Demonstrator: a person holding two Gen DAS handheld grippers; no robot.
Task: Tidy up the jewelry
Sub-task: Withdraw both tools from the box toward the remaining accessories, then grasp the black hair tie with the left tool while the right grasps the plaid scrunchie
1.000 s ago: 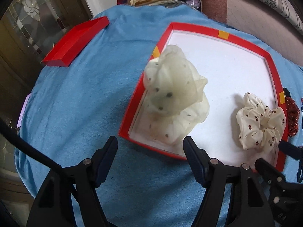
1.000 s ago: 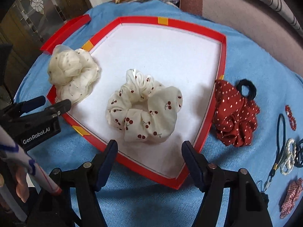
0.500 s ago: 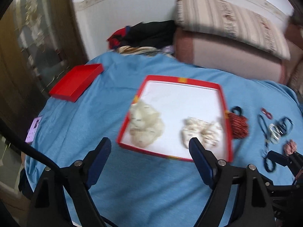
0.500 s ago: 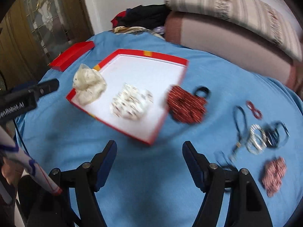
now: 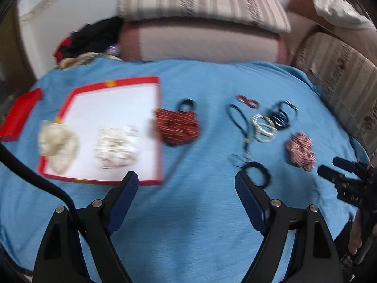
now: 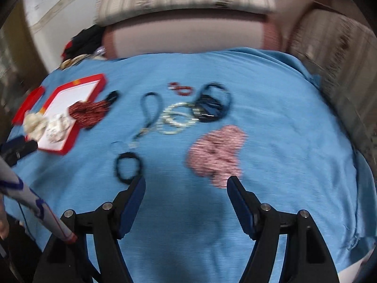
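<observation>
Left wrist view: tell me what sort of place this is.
Probably a home living room: a striped sofa stands behind a table with a blue cloth, and clothes lie heaped in the corner.

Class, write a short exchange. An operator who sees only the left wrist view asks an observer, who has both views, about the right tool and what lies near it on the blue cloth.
Operator: In my left wrist view the right tool shows only side-on at the edge. Are its jaws open?
Observer: Yes. The right wrist view shows them standing wide apart, with only bare blue cloth between them.
Operator: What lies closest ahead of it?
Observer: The pink checked scrunchie lies just beyond one fingertip. Motion blur hides whether they touch.
</observation>
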